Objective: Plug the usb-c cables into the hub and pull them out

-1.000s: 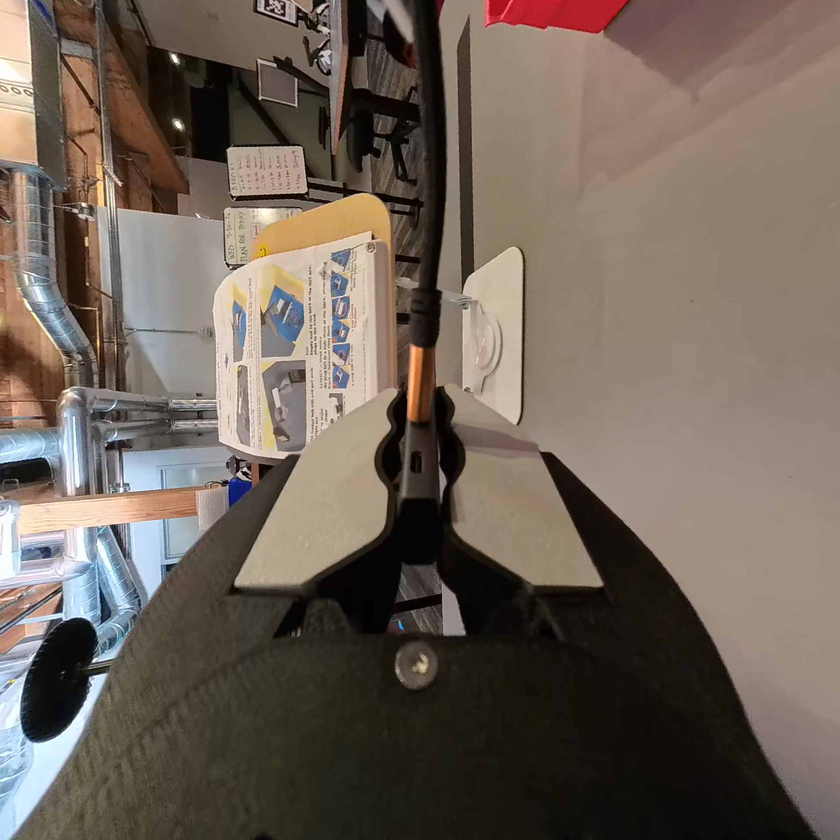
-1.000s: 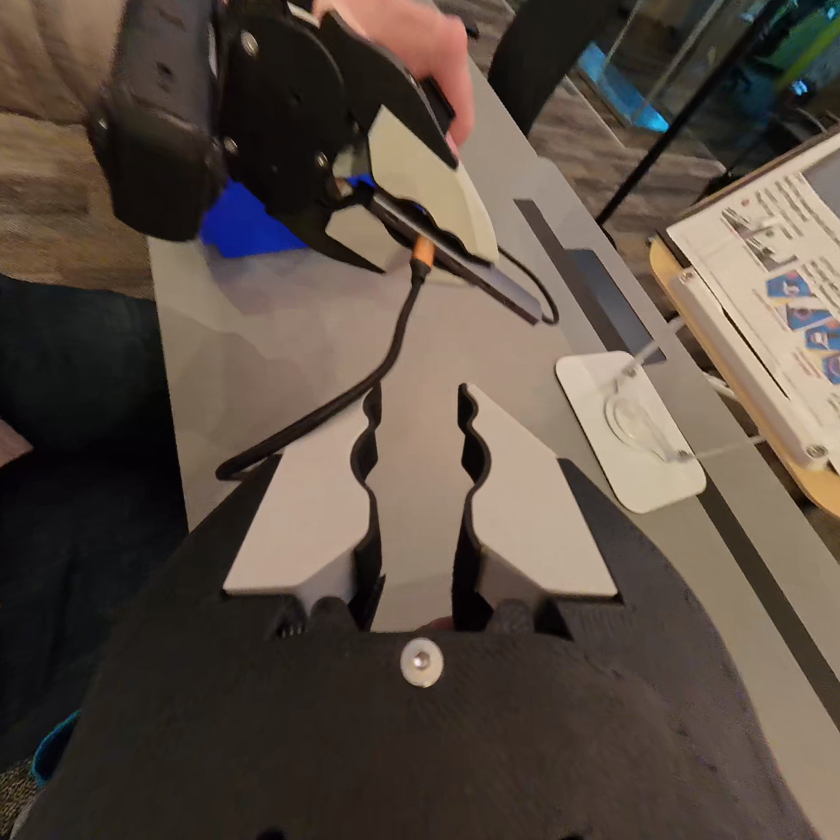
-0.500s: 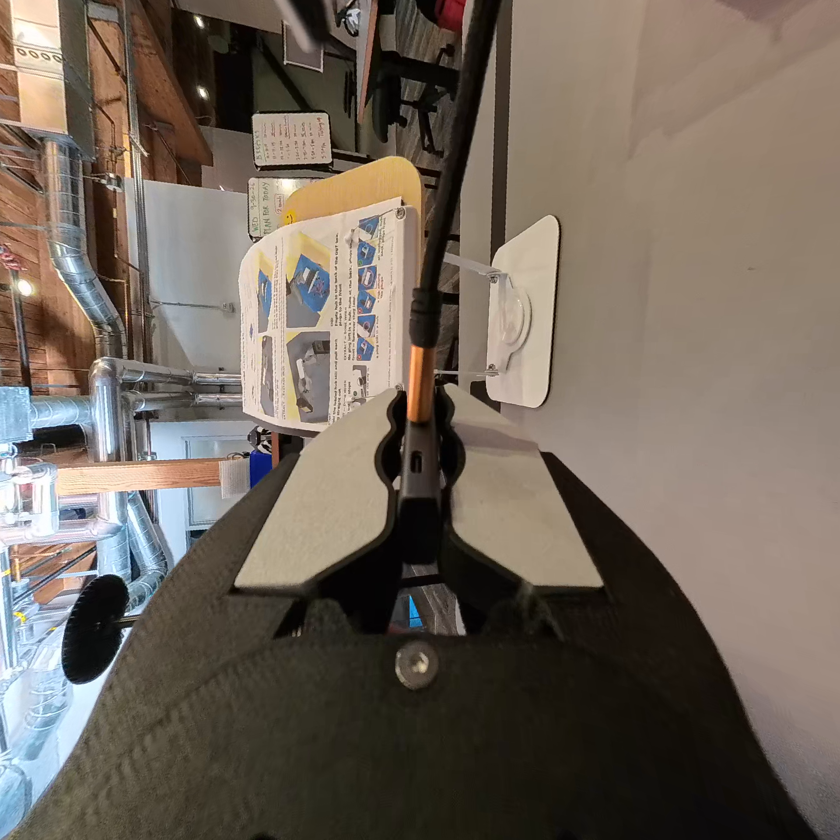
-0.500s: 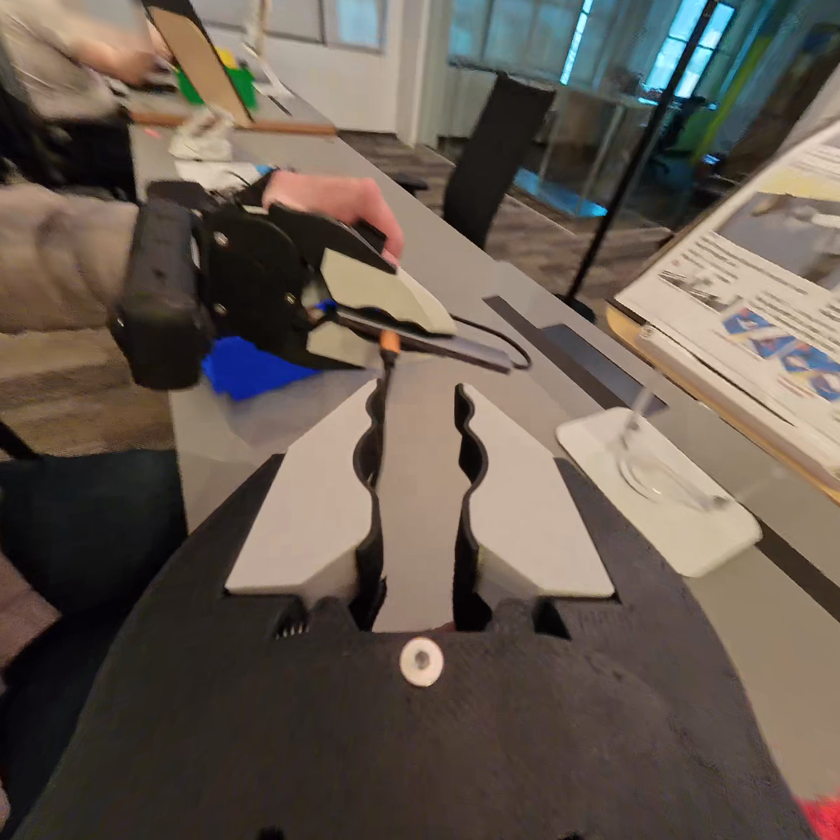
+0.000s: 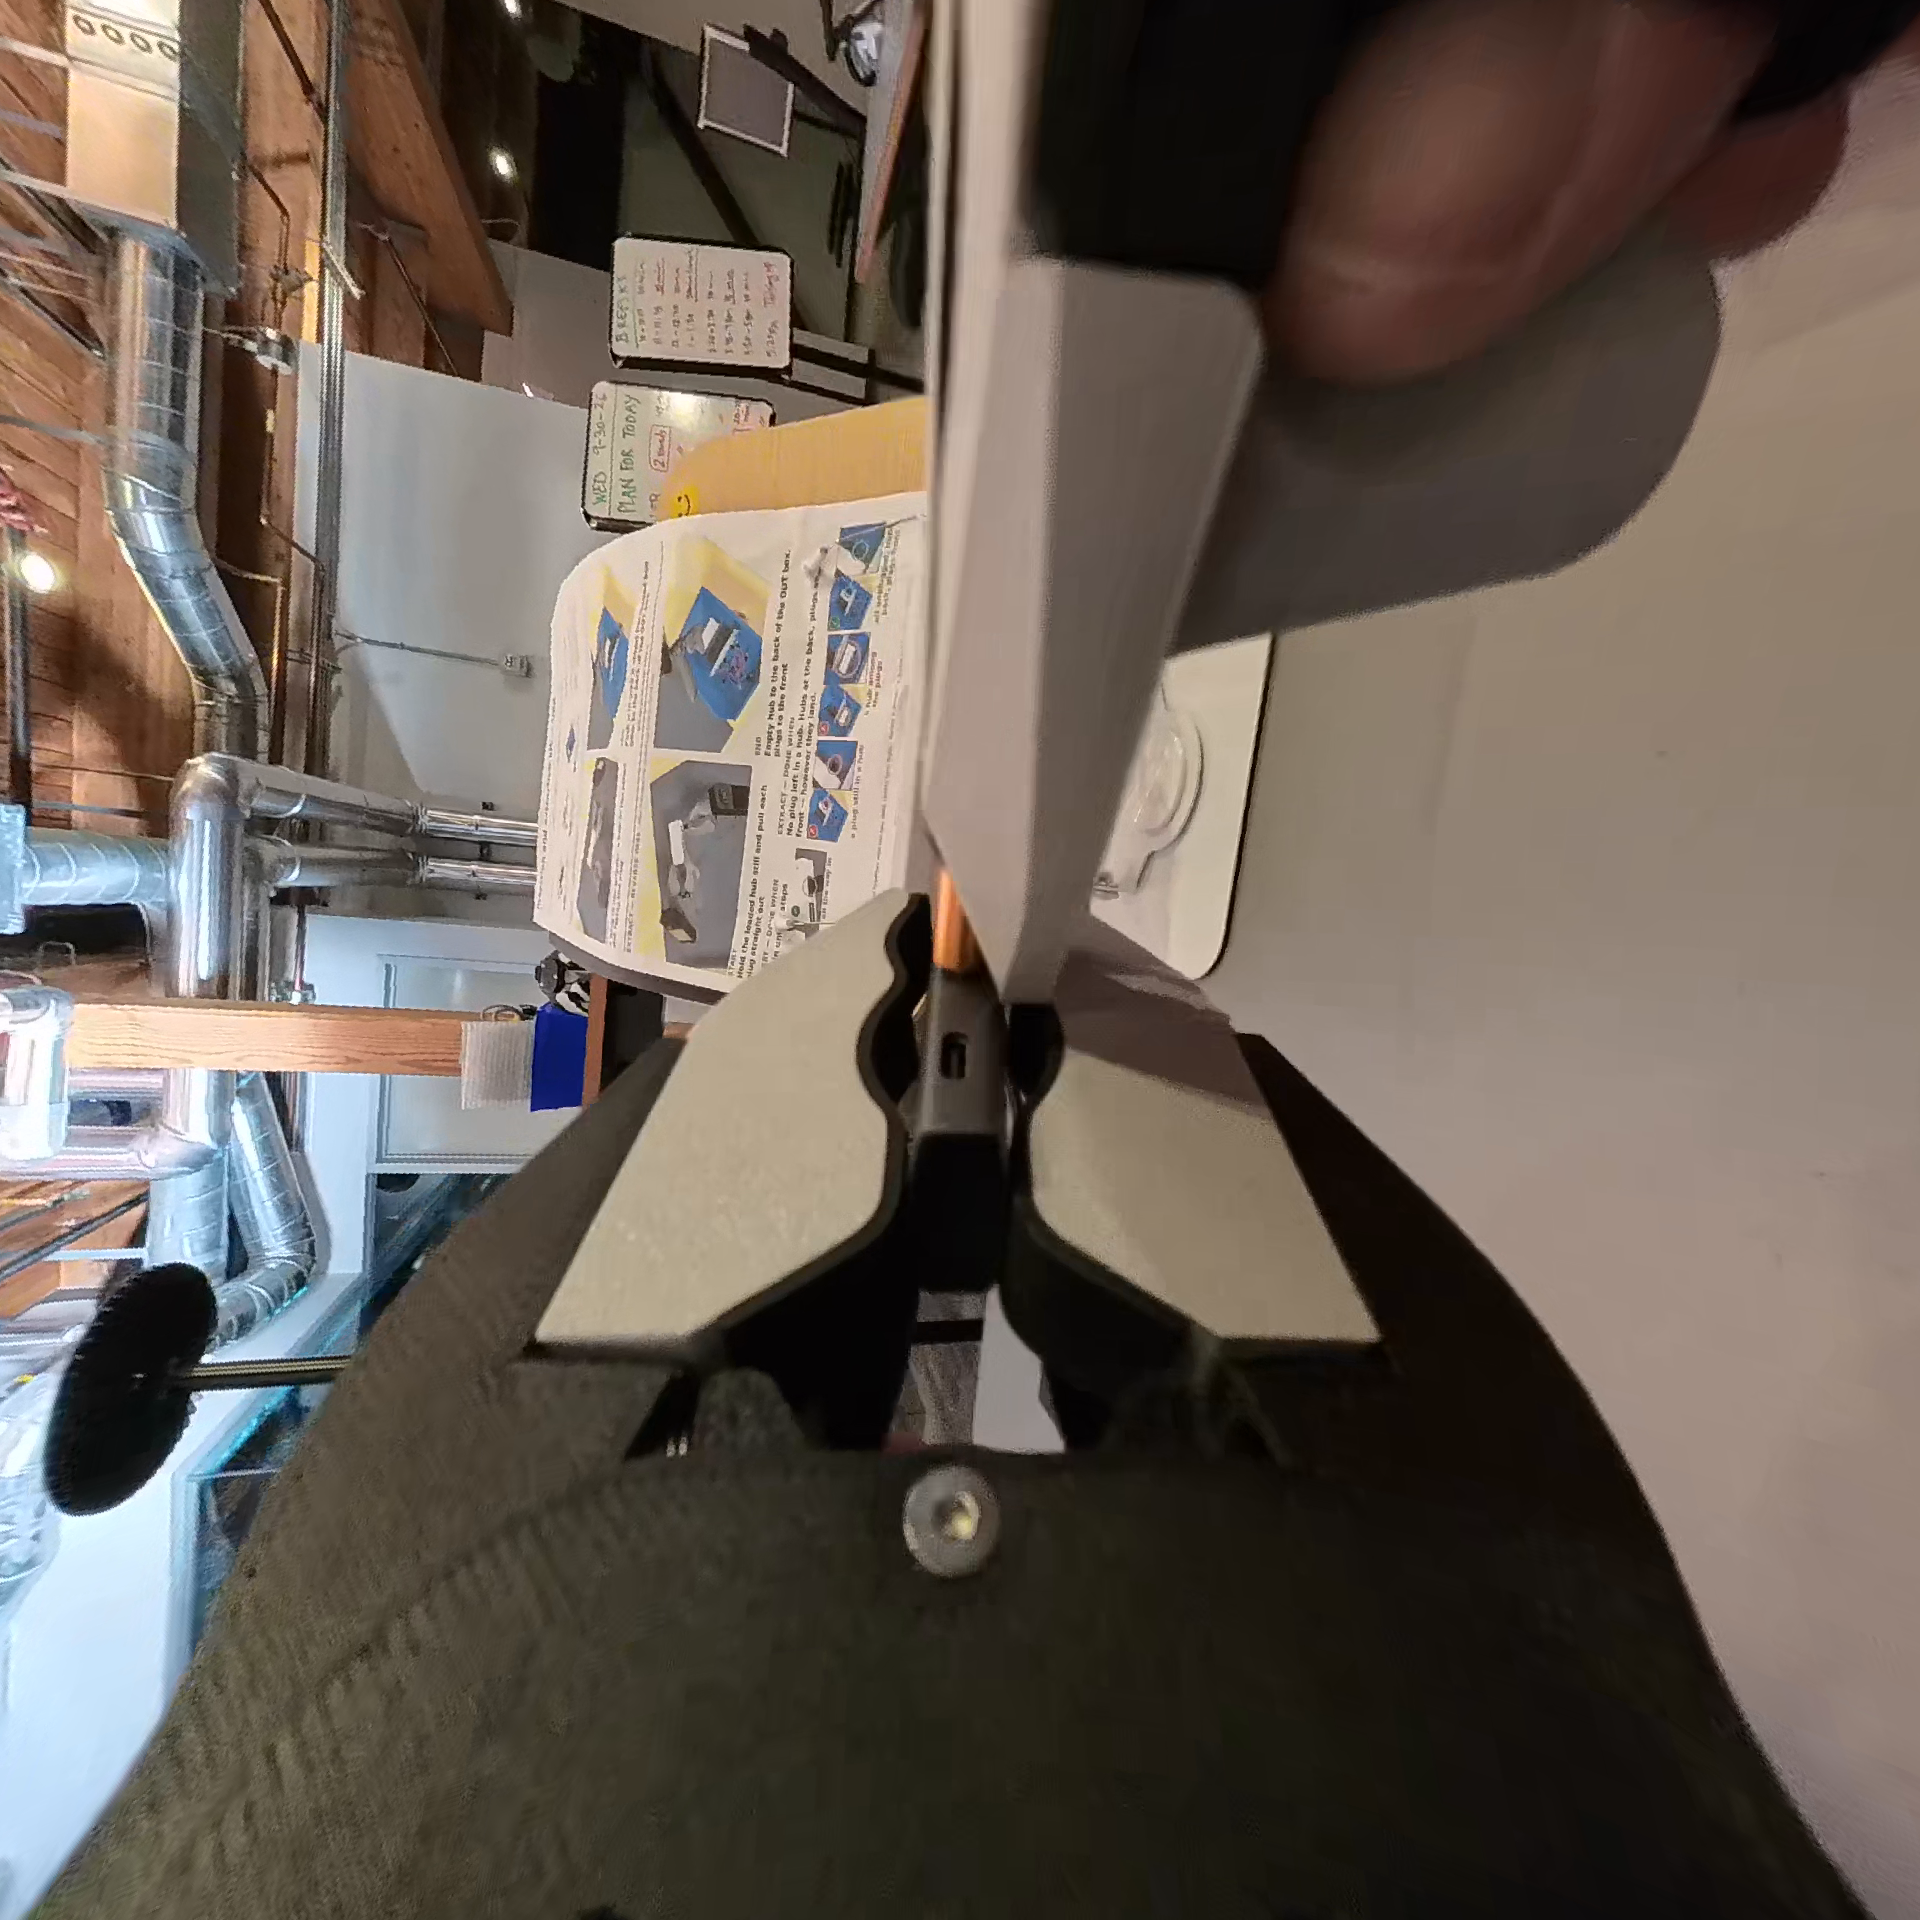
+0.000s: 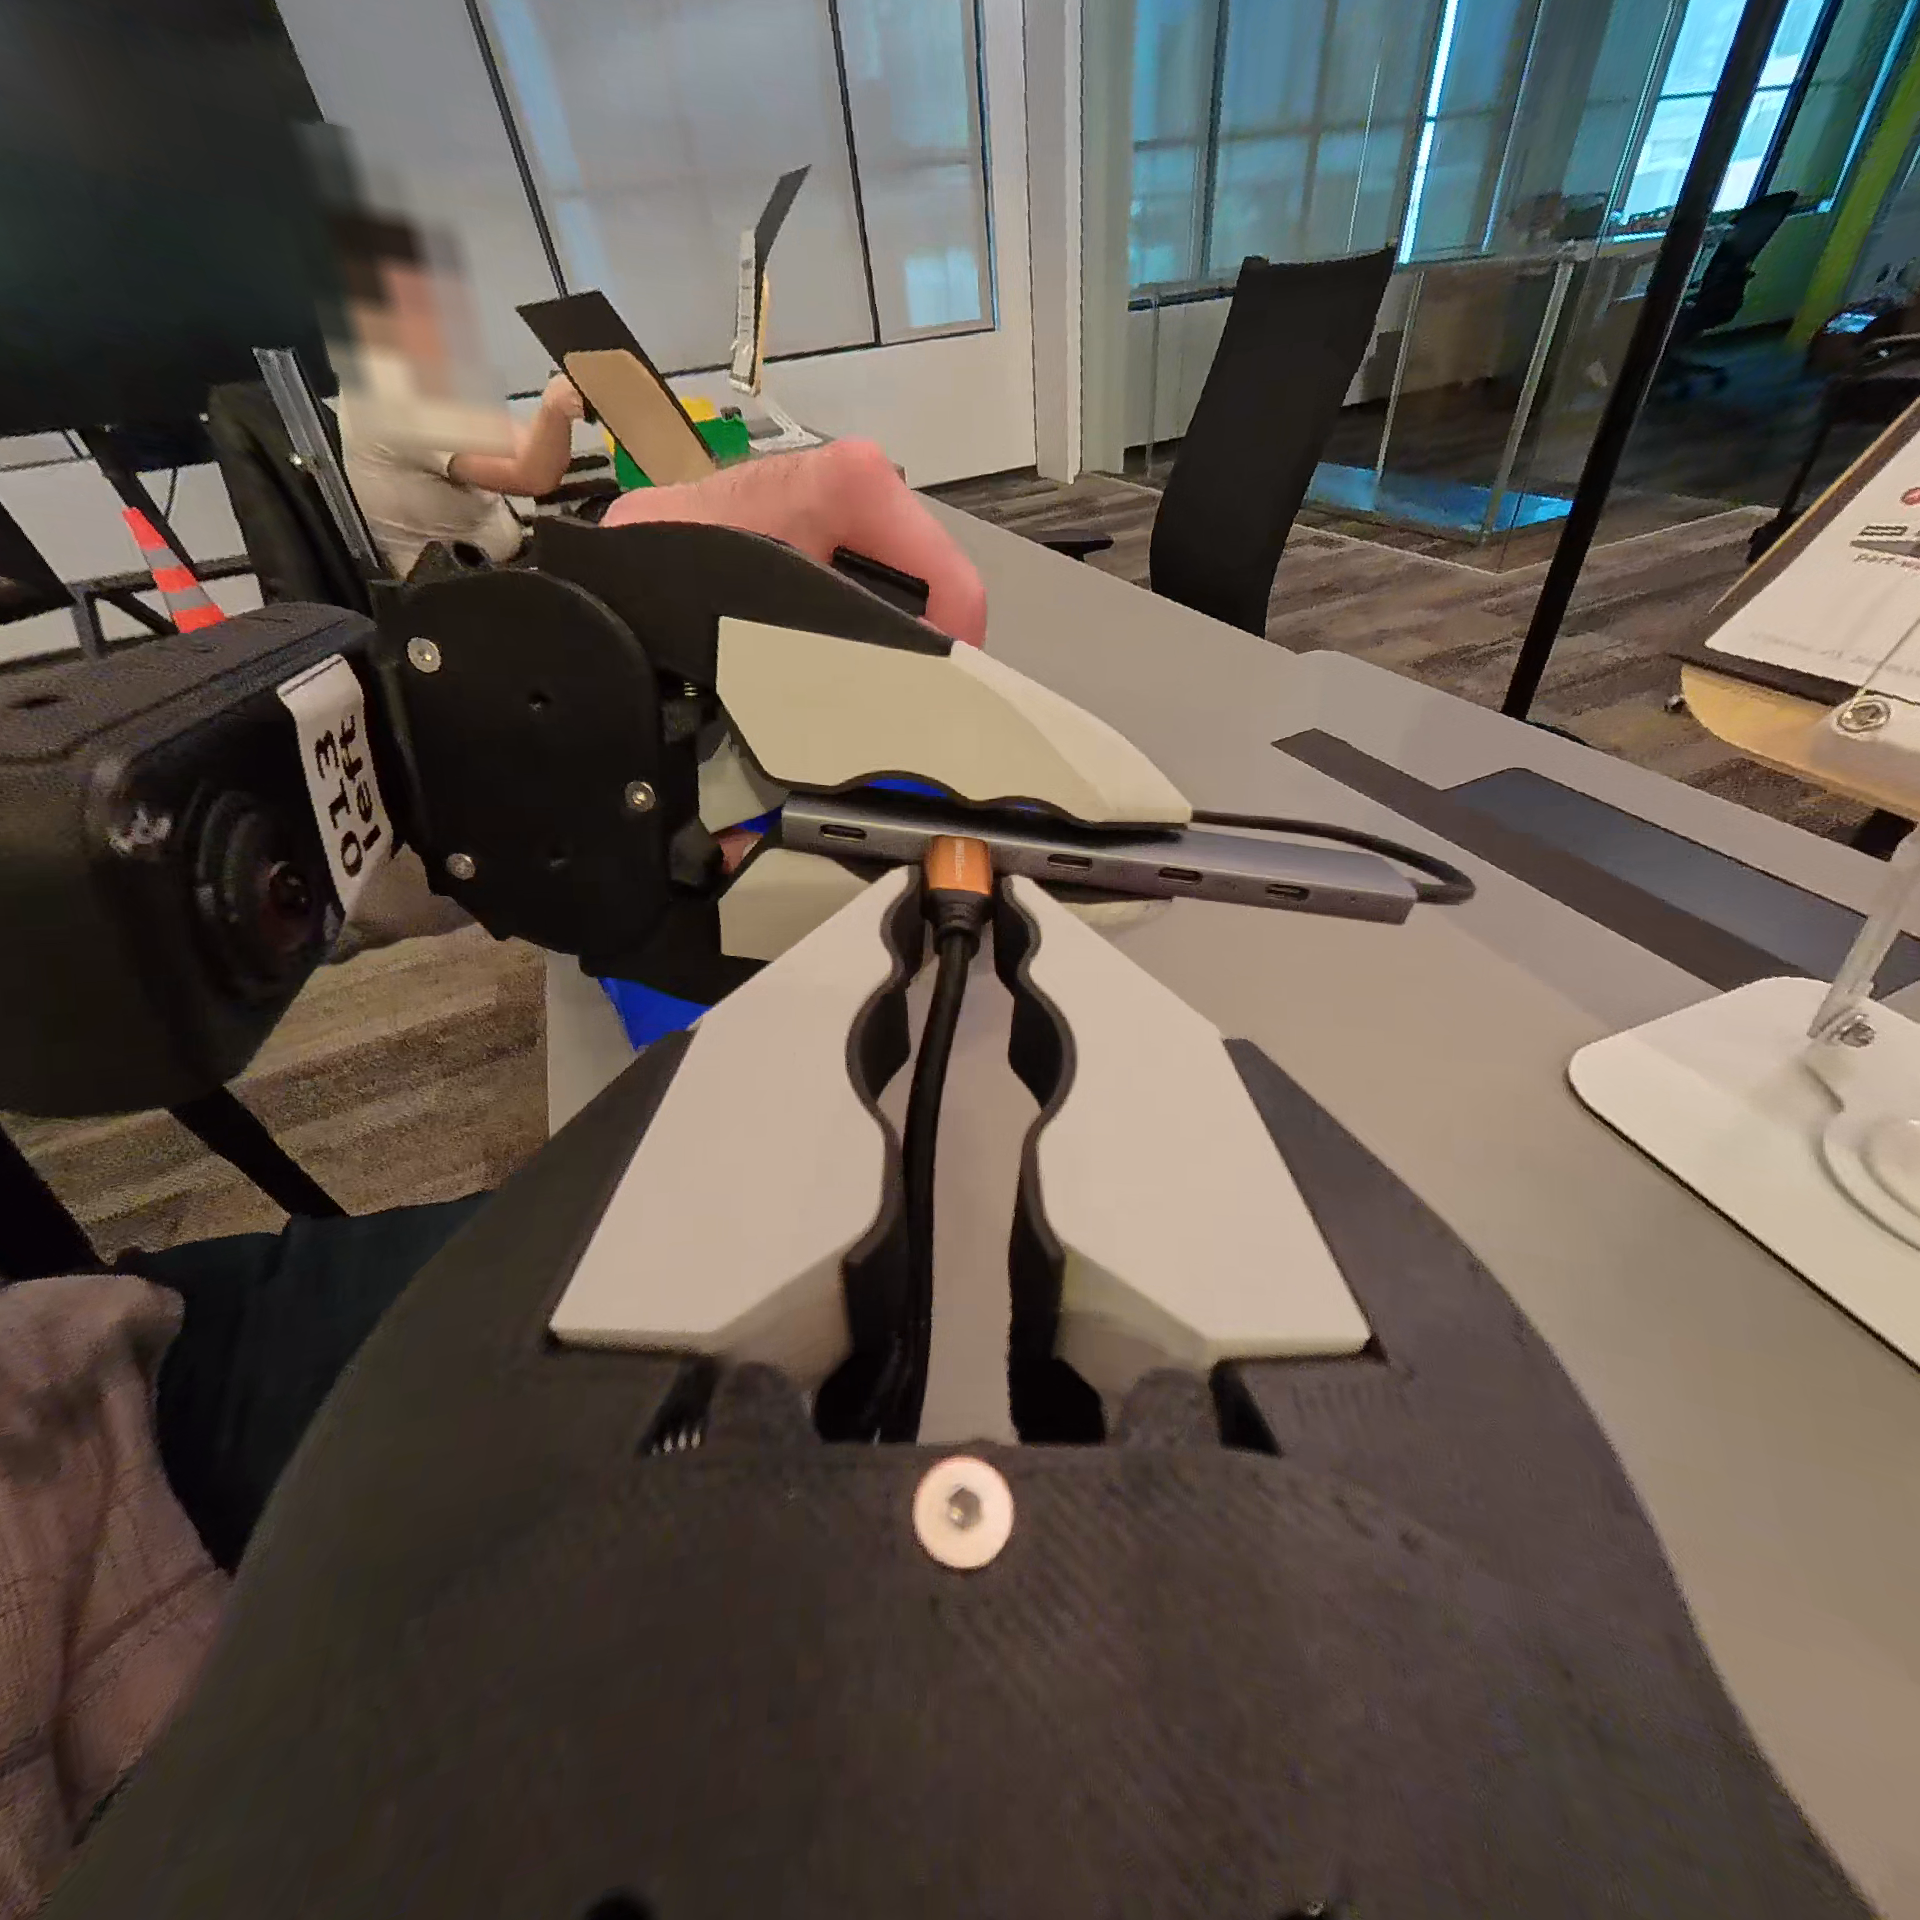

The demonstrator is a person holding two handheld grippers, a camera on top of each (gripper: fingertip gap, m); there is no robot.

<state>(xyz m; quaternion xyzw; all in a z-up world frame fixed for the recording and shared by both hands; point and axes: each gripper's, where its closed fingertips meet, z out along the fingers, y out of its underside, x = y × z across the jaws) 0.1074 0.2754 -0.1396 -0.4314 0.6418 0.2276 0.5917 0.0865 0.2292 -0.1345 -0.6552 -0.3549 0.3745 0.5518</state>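
- While the right gripper (image 6: 951, 904) sits with its jaws apart around the black usb-c cable (image 6: 928, 1049), its tips flank the orange plug (image 6: 956, 864) without pressing it
- That plug is seated in a port on the long edge of the grey hub (image 6: 1091, 857), second from the near end
- Clamped flat on the hub, the left gripper (image 6: 935, 821) holds it just above the table (image 6: 1455, 1091), a hand (image 6: 821, 520) wrapped over its top
- From the left wrist view the hub (image 5: 951, 1091) shows edge-on between the closed fingers, with the right gripper's pale finger (image 5: 1049, 623) crossing in front
- As a judgement: one cable is plugged in and is about to be pulled; four ports look empty, and I see no other cables
- Beyond lie a white stand base (image 6: 1745, 1122), an instruction sheet (image 5: 727, 748), black office chairs (image 6: 1257, 436), glass walls and a seated person far off
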